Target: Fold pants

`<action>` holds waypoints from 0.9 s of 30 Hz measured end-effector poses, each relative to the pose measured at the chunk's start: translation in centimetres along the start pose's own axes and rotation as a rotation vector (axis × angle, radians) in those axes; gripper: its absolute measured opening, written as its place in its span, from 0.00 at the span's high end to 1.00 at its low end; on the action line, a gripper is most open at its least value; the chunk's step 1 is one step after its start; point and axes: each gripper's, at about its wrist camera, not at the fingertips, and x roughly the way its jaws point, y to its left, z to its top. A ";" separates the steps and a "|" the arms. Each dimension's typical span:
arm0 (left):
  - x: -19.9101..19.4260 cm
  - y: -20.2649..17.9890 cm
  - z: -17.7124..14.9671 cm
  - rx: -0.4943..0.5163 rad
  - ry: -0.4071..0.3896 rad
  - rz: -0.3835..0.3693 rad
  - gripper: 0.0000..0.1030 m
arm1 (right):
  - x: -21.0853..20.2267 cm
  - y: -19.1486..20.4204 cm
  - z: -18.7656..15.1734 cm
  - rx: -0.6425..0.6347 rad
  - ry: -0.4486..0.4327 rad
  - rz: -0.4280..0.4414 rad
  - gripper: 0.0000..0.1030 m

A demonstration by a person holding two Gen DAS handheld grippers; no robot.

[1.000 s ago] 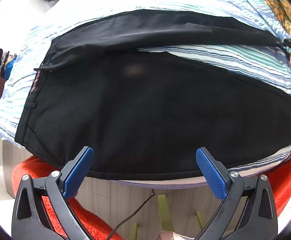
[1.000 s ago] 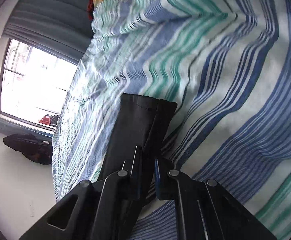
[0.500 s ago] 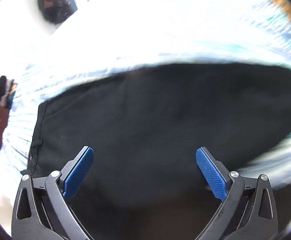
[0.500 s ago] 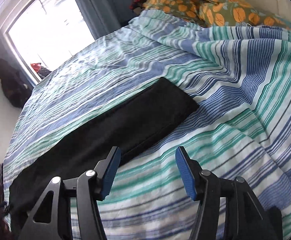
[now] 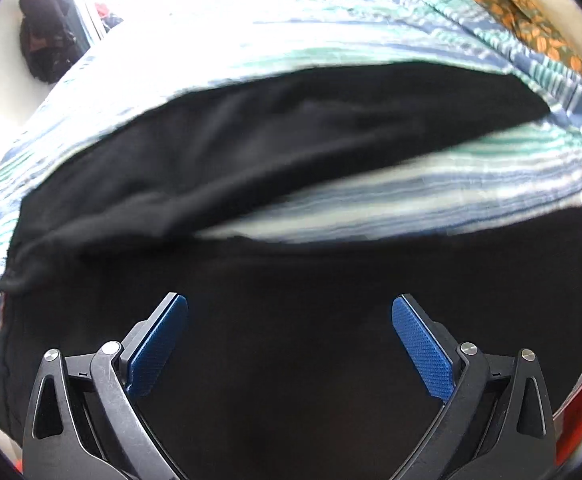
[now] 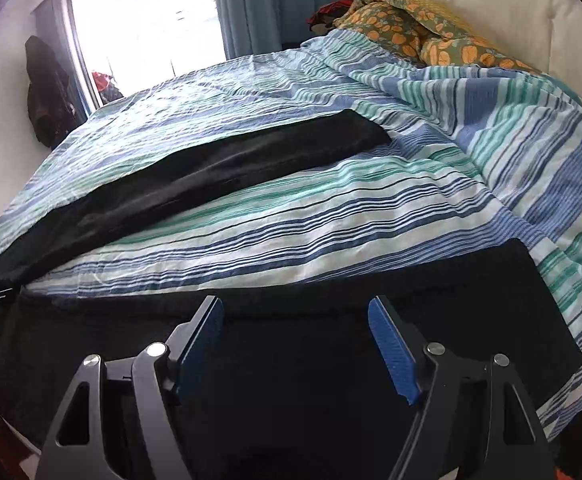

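I see the black pants [image 6: 195,184] spread on the striped bed [image 6: 371,216], legs apart. My right gripper [image 6: 295,344] has just been opening, nothing between its jaws; my left gripper [image 5: 289,344] hangs spread over them.

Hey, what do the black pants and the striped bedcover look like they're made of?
Pants: probably a smooth woven cloth, matte with a faint sheen; they lie flat and limp with soft creases. Bedcover: looks like light crinkled cotton, matte, with fine puckers running along its blue, green and white stripes. Neither can be confirmed by look alone.
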 end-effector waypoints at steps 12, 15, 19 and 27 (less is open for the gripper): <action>0.8 0.0 -3.2 -0.035 -0.099 -0.038 0.00 | 3.1 0.0 -2.6 -0.038 0.064 0.013 0.10; 1.0 -2.2 -3.6 -0.041 -0.121 -0.023 0.00 | 3.2 0.3 -2.6 -0.048 0.064 0.012 0.07; 1.3 -2.0 -3.4 -0.044 -0.135 -0.015 0.00 | 3.2 0.5 -2.7 -0.052 0.064 0.013 0.05; 1.4 -1.9 -3.3 -0.041 -0.145 -0.015 0.00 | 3.4 0.7 -2.6 -0.063 0.077 0.012 0.02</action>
